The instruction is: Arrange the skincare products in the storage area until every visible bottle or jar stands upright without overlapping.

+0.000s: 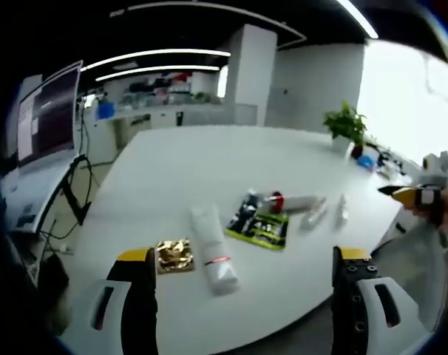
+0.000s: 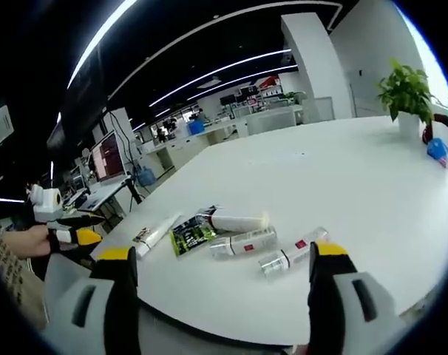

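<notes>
Although several products carry red bands and printed panels, none of the writing is sharp enough to read in either view. On the white table (image 1: 209,163), in the left gripper view, a white tube (image 1: 213,248) with a red stripe lies flat near the centre, a gold foil packet (image 1: 173,255) just beside it at nine o'clock, and a green-and-black sachet (image 1: 261,228) at two o'clock from the tube. Beyond the sachet lies a red-capped bottle (image 1: 290,201), with two small clear bottles (image 1: 324,211) on their sides farther toward three o'clock. The left gripper (image 1: 242,296) has its jaws wide apart, holding and touching nothing, short of the table's near edge. In the right gripper view the right gripper (image 2: 220,303) is likewise spread wide and empty, with the same products lying flat past it at twelve o'clock. No jar, tray or other container can be made out. A potted plant (image 1: 346,126) stands far across the table.
</notes>
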The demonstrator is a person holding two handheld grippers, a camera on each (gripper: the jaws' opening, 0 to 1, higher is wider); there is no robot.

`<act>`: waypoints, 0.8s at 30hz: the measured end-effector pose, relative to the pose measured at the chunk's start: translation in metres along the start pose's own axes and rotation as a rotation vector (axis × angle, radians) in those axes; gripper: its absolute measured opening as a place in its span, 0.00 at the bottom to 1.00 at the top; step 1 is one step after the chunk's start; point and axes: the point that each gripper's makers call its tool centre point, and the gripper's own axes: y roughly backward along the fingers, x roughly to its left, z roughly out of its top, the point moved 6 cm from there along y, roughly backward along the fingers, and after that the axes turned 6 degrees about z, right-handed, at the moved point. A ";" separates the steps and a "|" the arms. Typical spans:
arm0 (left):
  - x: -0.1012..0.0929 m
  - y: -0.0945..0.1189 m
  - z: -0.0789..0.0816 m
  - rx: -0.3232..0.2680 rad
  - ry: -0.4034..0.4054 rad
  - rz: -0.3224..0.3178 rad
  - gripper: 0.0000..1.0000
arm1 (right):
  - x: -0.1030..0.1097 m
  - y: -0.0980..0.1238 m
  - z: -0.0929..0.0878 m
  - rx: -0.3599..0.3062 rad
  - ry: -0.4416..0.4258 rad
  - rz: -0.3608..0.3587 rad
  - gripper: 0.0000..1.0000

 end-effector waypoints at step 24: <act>-0.002 -0.003 0.001 0.002 0.005 -0.031 0.97 | 0.004 -0.007 0.003 0.039 -0.032 0.038 0.95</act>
